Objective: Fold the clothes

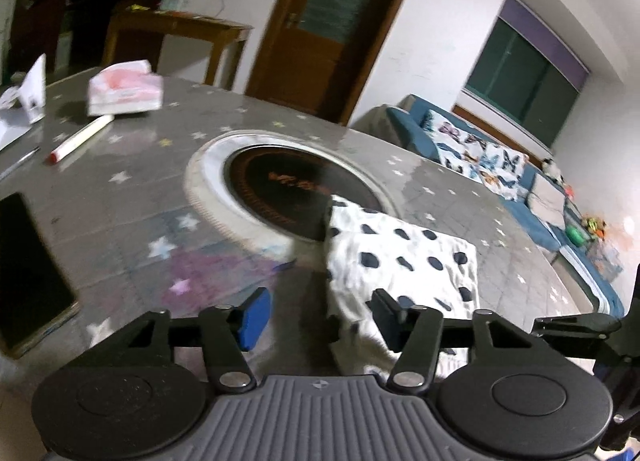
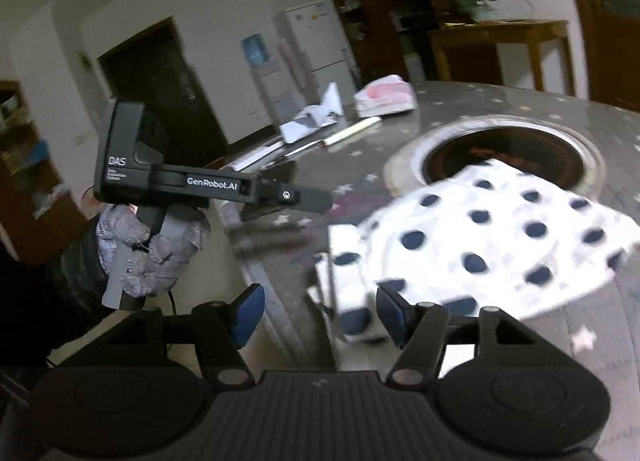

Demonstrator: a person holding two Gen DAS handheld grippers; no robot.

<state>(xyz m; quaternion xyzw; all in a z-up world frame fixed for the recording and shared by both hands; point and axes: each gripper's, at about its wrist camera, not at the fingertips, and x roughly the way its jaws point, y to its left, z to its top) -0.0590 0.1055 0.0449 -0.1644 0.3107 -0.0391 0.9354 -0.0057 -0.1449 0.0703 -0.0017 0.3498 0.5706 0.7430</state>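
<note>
Left gripper (image 1: 316,319): jaws spread, empty. Right gripper (image 2: 320,315): jaws spread, empty. The spotted cloth (image 1: 400,257) lies as a compact folded packet on the table (image 1: 120,213), ahead-right of both, overlapping the round inset (image 1: 280,177). Only the right view shows the gloved hand (image 2: 156,249).

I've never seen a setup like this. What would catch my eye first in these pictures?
Probably the white cloth with dark polka dots, folded and lying at the near edge of a grey, star-patterned table, partly over a round black burner sunk into its middle. Next, the two hand-held tools: the left tool and the right tool, both open with blue pads, hover just in front of the cloth.
</note>
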